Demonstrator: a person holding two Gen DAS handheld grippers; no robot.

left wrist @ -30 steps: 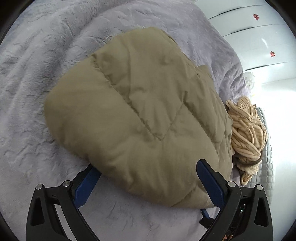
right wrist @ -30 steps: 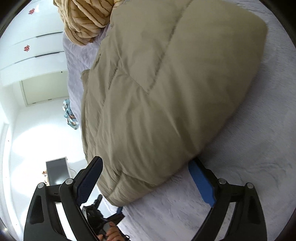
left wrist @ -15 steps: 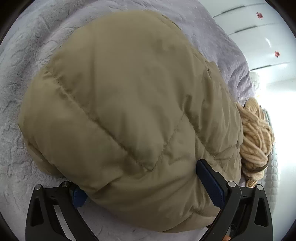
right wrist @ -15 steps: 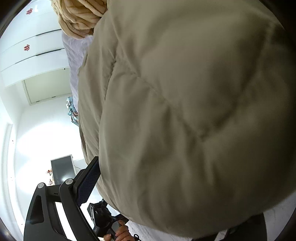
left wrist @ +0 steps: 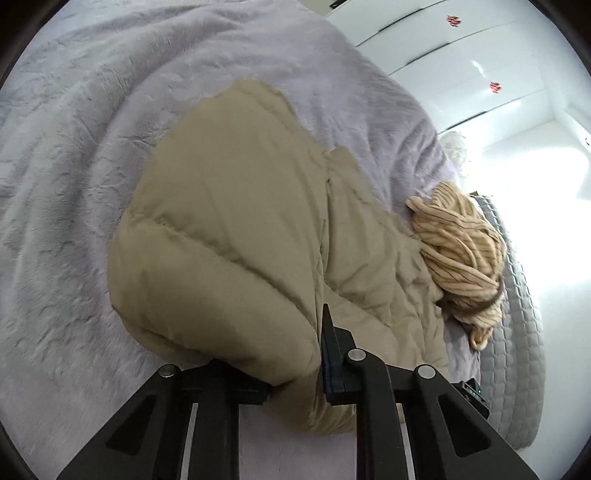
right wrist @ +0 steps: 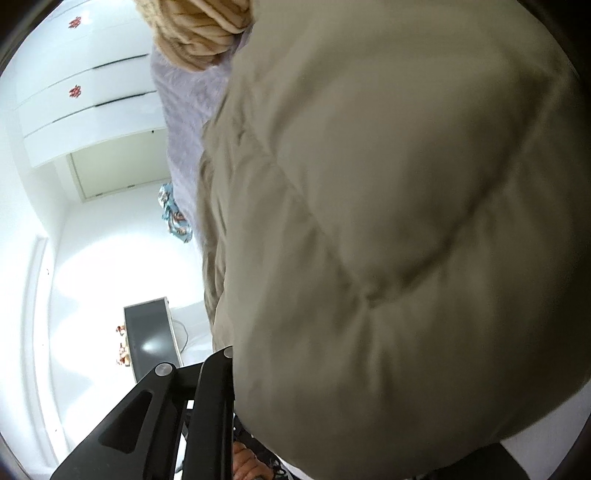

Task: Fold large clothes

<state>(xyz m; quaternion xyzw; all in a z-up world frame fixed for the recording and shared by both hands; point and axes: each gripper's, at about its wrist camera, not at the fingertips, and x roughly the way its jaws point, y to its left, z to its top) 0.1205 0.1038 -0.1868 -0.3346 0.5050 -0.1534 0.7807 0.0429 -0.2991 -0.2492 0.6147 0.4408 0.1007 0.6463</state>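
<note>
A puffy beige quilted jacket (left wrist: 236,229) lies bunched on a lilac plush bedspread (left wrist: 74,122). My left gripper (left wrist: 295,354) is shut on the jacket's near edge, with fabric pinched between the black fingers. In the right wrist view the jacket (right wrist: 388,229) bulges over most of the picture, lifted close to the camera. My right gripper (right wrist: 280,398) has its jaws drawn in on the jacket's fabric; only the left finger (right wrist: 218,373) shows, the other is hidden under the cloth.
A tan striped knit garment (left wrist: 458,251) lies crumpled on the bed beyond the jacket, also showing in the right wrist view (right wrist: 199,29). A grey quilted mat (left wrist: 517,350) lies at the bed's right edge. White wardrobe doors (right wrist: 85,99) and a dark screen (right wrist: 147,336) stand off the bed.
Both grippers went from open around the jacket's edge to closed on it. The jacket has been gathered and lifted, filling the right wrist view.
</note>
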